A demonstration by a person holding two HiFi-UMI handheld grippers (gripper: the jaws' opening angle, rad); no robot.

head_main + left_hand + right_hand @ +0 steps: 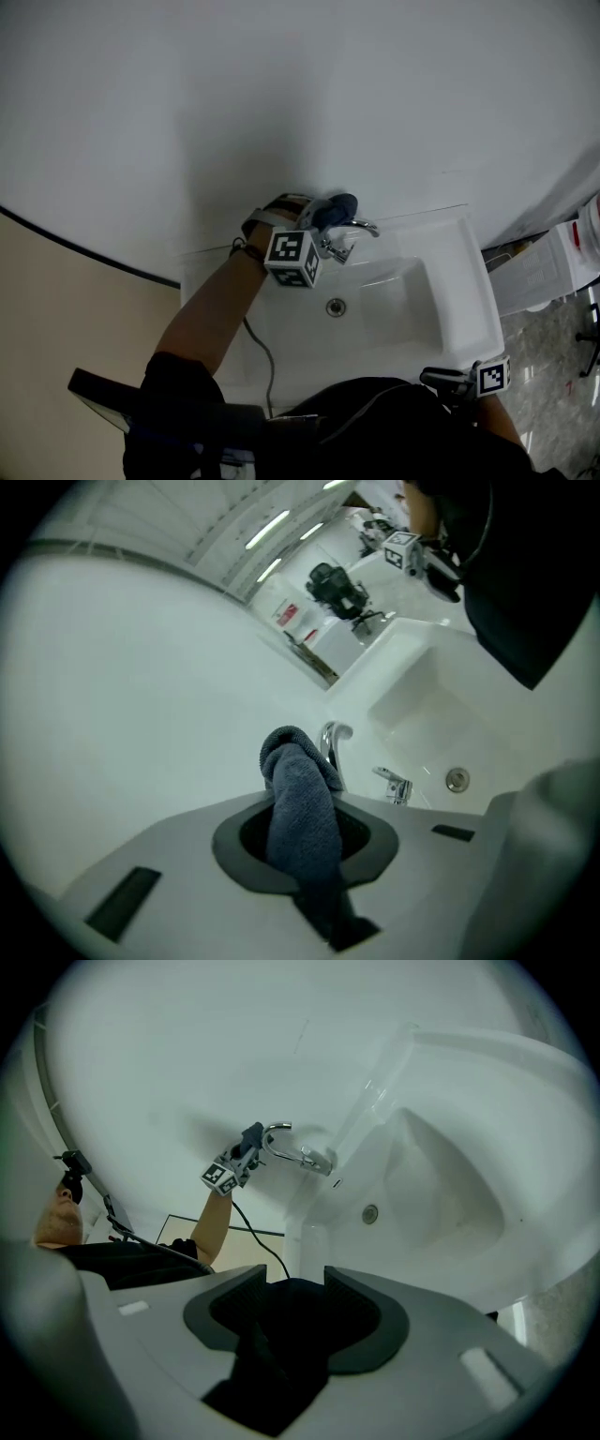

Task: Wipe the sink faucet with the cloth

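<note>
Pinched tight on a dark blue cloth [302, 817] by the fingers [380, 841] of the left gripper [305, 844], with no gap to see. Sticks up out of the grip in a soft lump. Right behind the lump, the shiny bent faucet [334, 747], very near or touching (hard to tell which from here). Beside that, the small lever [395, 786]. Then the round drain [457, 780], down in the white sink [422, 700].

Seen from above in the head view: left gripper [323, 217] up at the back of the sink [450, 309], cloth [339, 208] bunched on top of the faucet [337, 246]. Seen from far off and from the side in the right gripper view: cloth [252, 1134] at the start of the faucet's [300, 1155] curve, spout bending out past it.

Right gripper [295, 1312]: fingers [361, 1312] spread wide apart, gripping nothing, only dark between them. Shown only in the head view: right gripper [441, 378] low at the front edge of the sink, well apart from the faucet.
</note>
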